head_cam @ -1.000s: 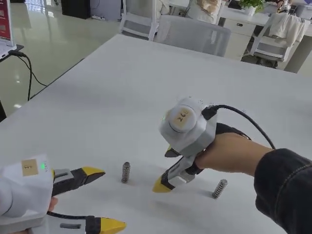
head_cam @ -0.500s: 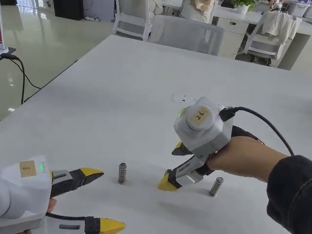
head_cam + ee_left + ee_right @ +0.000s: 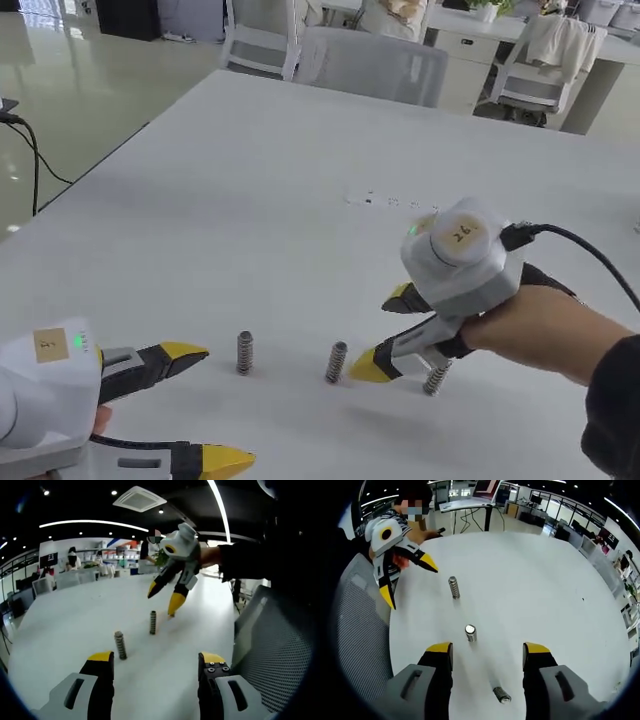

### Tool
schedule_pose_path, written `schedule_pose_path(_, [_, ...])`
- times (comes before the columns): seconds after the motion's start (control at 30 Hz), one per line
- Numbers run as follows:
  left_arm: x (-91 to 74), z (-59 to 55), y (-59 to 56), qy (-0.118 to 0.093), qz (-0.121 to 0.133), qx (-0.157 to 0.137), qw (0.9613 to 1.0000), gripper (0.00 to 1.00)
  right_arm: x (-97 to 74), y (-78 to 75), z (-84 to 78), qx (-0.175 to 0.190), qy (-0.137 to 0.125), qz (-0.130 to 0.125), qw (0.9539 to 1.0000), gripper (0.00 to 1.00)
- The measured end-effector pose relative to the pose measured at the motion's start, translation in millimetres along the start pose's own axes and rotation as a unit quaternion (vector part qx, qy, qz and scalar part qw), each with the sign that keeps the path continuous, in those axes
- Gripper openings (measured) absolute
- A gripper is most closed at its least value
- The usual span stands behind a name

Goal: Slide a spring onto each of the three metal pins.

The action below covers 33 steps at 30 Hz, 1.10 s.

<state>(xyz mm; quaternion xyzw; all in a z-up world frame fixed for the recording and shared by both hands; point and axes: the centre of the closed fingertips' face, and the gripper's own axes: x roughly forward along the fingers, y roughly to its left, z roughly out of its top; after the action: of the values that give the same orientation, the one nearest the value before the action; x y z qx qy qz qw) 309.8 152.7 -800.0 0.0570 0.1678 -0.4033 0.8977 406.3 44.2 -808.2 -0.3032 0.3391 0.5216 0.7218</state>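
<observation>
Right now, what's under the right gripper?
A leaning spring stands on the white table, below the open right gripper. In the head view the gripper covers the spring's top end, so only its lower coils can be seen there.

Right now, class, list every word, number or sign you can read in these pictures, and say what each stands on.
Round sticker on the right gripper: two digits, perhaps "16", too blurred to be sure.
Square sticker on the left gripper: one small mark, too small to read.
Nothing else is legible.
</observation>
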Motion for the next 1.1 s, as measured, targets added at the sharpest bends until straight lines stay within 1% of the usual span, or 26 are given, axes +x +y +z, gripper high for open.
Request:
schedule_pose_path(0.07, [0.4, 0.1, 0.1, 0.0, 0.0, 0.0, 1.0, 0.64, -2.5, -1.6, -4.3, 0.013, -0.006, -0.003, 0.9999, 0.56])
schedule_pose_path(0.2, [1.1, 0.6, 0.1, 0.001, -0.001, 0.001, 1.0, 0.64, -7.1, -2.9, -11.0, 0.026, -0.013, -0.008, 0.9995, 0.56])
schedule_pose_path(0.33, [1.5, 0.6, 0.7, 0.001, -0.001, 0.001, 1.0, 0.64, -12.2, -5.4, -15.8, 0.041, -0.027, -0.016, 0.9986, 0.57])
schedule_pose_path(0.4, [1.8, 0.2, 0.5, 0.003, -0.001, 0.001, 1.0, 0.64, -13.5, -5.8, -19.1, 0.047, -0.029, -0.017, 0.9983, 0.57])
schedule_pose_path(0.57, [2.4, 1.1, 0.0, 0.002, -0.002, 0.002, 1.0, 0.64, -18.6, -7.1, -29.2, 0.058, -0.034, -0.026, 0.9974, 0.58])
schedule_pose_path(0.87, [3.4, 2.3, 0.0, 0.002, -0.003, 0.001, 1.0, 0.64, -26.8, -9.0, -38.5, 0.071, -0.05, -0.041, 0.9954, 0.6])
schedule_pose_path(1.1, [3.4, 1.9, 1.4, 0.003, -0.003, -0.001, 1.0, 0.64, -28.8, -6.2, -46.1, 0.076, -0.055, -0.046, 0.9945, 0.6])
